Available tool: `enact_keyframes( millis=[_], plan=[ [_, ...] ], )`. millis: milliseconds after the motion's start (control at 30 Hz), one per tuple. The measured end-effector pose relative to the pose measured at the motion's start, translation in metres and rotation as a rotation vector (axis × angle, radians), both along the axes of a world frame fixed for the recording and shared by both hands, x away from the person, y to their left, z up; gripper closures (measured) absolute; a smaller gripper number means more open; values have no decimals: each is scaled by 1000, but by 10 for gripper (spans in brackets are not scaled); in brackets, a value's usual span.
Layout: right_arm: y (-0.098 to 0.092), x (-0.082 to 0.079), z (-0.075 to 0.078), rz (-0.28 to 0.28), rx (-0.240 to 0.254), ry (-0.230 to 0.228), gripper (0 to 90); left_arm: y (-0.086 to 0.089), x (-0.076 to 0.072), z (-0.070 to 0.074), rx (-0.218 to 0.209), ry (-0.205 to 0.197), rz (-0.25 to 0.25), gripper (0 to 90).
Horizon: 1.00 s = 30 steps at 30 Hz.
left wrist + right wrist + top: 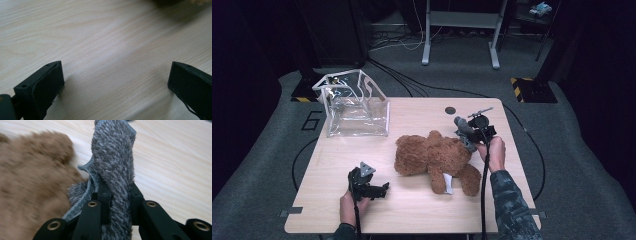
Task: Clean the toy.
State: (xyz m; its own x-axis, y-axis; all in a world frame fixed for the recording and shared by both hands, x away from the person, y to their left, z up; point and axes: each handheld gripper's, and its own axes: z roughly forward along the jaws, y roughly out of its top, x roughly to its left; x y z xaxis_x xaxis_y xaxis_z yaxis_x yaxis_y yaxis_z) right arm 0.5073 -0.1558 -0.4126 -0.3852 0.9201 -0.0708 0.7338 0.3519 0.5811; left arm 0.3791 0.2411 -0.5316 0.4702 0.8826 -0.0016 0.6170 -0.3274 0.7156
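The right gripper [115,192] pinches a fuzzy grey cloth [113,157] beside the brown plush teddy bear [434,157]; the left gripper [116,82] gapes wide, empty.

Camouflage sleeve [512,200], black 2-jaw grippers.

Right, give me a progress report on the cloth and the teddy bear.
Done: the grey cloth is picked up, pinched in the right hand-held gripper. In hand: that cloth hangs right beside the brown teddy bear, which lies on the table. Left, as far as I can judge: any wiping or covering of the bear. The left hand-held gripper sits open and empty; the clear bag stands untouched.
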Motion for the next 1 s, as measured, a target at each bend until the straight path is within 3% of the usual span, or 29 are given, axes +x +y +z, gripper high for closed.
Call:
enact_keyframes(
  millis=[67,167,200,367,500,700,900,1000],
  plan=[
    [-8,-2,-3,-14,11,11,776,0,0,0,0,0,0,0],
    [-14,-5,1,-22,41,-13,776,0,0,0,0,0,0,0],
    [-14,-6,4,-26,56,-7,776,0,0,0,0,0,0,0],
    [-9,-10,30,8,131,-71,775,0,0,0,0,0,0,0],
    [8,-14,48,61,165,-103,774,0,0,0,0,0,0,0],
    [48,-18,58,168,184,-119,770,0,0,0,5,6,-6,0],
    [85,-18,50,243,203,-96,766,0,0,0,-1,8,-3,0],
    [103,-19,38,290,163,-53,765,0,0,0,-3,2,1,0]
  ],
)
